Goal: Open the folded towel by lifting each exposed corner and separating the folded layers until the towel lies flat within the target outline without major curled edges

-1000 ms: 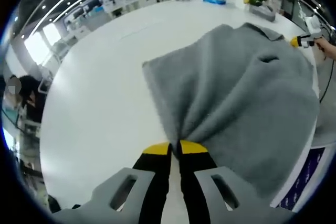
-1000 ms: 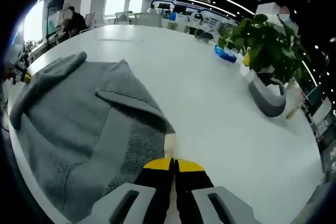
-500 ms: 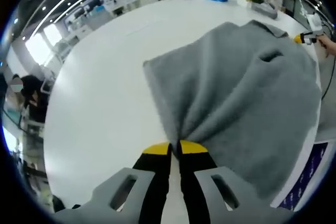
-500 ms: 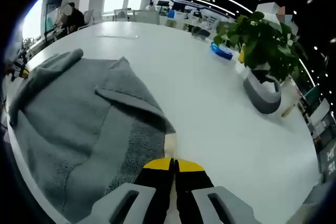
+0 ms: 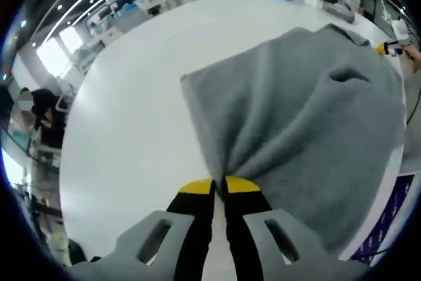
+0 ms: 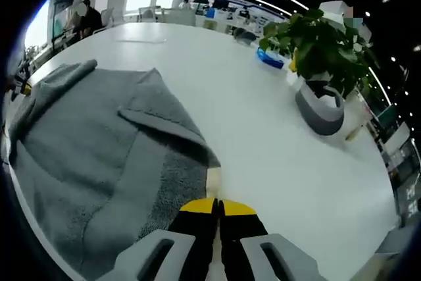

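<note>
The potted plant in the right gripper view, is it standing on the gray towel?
No, the potted plant stands on the bare white table, well apart from the towel.

— Where's my left camera looking?
— Close over my left gripper (image 5: 219, 185), across the towel (image 5: 302, 123).
— And right?
— Same towel (image 6: 92, 143), opposite edge, facing the plant (image 6: 316, 44).

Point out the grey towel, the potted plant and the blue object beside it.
grey towel (image 5: 309, 116): left gripper view, middle of cloth.
potted plant (image 6: 316, 37): right gripper view, leaves.
blue object (image 6: 271, 60): right gripper view, its body.
</note>
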Tool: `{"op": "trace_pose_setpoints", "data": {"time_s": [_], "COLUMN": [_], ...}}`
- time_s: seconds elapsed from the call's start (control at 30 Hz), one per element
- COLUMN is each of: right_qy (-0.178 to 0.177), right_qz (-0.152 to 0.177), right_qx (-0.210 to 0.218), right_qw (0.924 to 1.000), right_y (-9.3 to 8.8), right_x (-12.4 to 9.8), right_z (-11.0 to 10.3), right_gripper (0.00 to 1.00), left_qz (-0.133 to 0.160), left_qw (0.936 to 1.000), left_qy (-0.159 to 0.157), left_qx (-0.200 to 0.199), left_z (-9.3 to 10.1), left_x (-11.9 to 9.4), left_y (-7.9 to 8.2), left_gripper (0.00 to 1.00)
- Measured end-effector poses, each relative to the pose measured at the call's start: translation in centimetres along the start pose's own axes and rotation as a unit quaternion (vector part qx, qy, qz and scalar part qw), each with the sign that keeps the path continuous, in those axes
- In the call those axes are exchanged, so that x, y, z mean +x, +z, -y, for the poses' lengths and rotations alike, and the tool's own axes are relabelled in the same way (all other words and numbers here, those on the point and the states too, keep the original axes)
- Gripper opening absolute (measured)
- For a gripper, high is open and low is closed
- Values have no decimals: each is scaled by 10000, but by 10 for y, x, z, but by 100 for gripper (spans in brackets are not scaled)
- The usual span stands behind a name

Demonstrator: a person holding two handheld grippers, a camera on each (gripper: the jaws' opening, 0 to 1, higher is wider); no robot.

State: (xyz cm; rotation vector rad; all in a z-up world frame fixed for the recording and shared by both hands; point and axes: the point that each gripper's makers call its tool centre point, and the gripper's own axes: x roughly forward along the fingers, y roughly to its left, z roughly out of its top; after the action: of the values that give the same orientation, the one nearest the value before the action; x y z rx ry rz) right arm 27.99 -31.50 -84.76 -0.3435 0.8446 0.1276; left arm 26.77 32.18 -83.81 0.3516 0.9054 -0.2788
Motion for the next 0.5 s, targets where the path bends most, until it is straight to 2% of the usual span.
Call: {"op": "trace_pose_setpoints", "data": {"time_s": [0.23,0.5], "right_qy": [-50,-119], "right_qz": [-41,-125], "right_qx": [90,95], "right_qw": [9999,9998], "right_y": [-3,-6], "right_x": [1,0], "right_z": [8,16], "right_gripper": [0,0], "left_qz": [-68,-138], "left_qw": [9999,9996], "left_qy": [88,238], "left_qx": [45,-105], "left_z": [-10,-25], "left_x": [-2,-4], "left_y": [-5,-14], "left_gripper": [4,4]}}
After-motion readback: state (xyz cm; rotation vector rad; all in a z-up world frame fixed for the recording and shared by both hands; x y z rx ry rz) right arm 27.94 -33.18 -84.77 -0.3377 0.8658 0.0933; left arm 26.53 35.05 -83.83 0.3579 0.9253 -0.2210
